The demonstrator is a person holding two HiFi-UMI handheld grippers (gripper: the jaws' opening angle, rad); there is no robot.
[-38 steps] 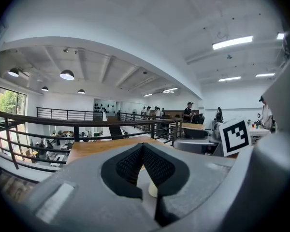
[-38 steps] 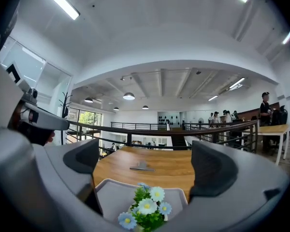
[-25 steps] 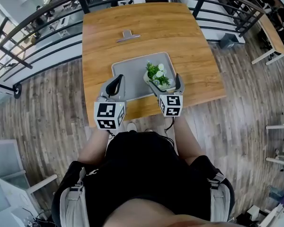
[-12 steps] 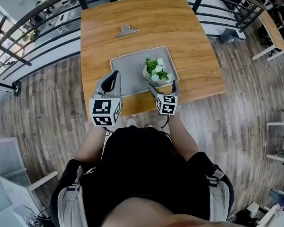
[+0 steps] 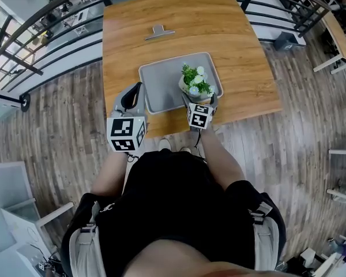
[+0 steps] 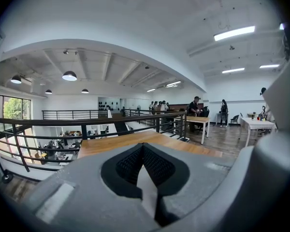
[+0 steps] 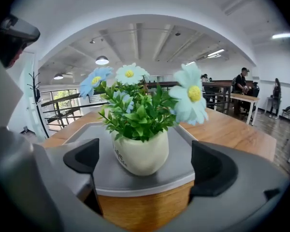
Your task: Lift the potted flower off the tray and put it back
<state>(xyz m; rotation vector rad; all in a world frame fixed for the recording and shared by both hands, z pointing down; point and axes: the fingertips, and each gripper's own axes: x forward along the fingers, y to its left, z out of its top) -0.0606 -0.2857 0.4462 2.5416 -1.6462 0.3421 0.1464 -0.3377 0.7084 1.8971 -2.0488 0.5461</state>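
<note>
As the head view shows, the potted flower (image 5: 195,84) stands upright on the grey tray (image 5: 161,82), in its right half, and the tray lies on the wooden desk (image 5: 161,16) close to the person's edge. The right hand-held gripper (image 5: 199,100) is just in front of the pot, with its 2 jaws spread wide. Compared with 1 second ago, its marker cube looks smaller and sits closer to the pot, so I judge that this hand-held gripper has gone down toward the height of the pot. The left hand-held gripper (image 5: 135,91) has hardly moved; it hangs over the near left part of the desk, beside the tray.

From the left gripper view, the left hand-held gripper (image 6: 143,158) has its jaws pressed together with nothing between them, and it points over the desk (image 6: 135,140) toward a railing.

From the right gripper view, the right hand-held gripper (image 7: 147,180) is open and empty. The potted flower (image 7: 140,146) stands on the tray (image 7: 183,170) a little beyond the pads, centred between them, and neither pad touches it. The pot is not lifted. I think the change means a grasp is being lined up: the next move would be to go forward until the pads are beside the pot, then close gently.
</note>
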